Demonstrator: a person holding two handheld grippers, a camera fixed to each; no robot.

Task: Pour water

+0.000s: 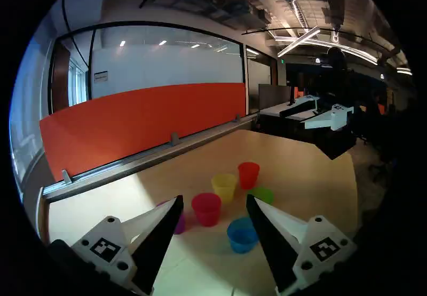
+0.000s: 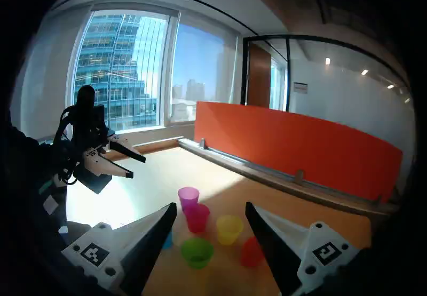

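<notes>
Left gripper view, cups (image 1: 224,185) beyond hand-held gripper (image 1: 214,199)

A cluster of cups (image 1: 224,186) is standing on the table (image 1: 304,162), lying just beyond and between the fingers of the left gripper (image 1: 214,198) in the left gripper view, while a partition panel (image 1: 144,117) is running along the table edge behind the cluster. In the right gripper view the cups are sitting before the right gripper (image 2: 211,205), with the left gripper hovering to their left and a window (image 2: 123,72) standing behind it.
</notes>
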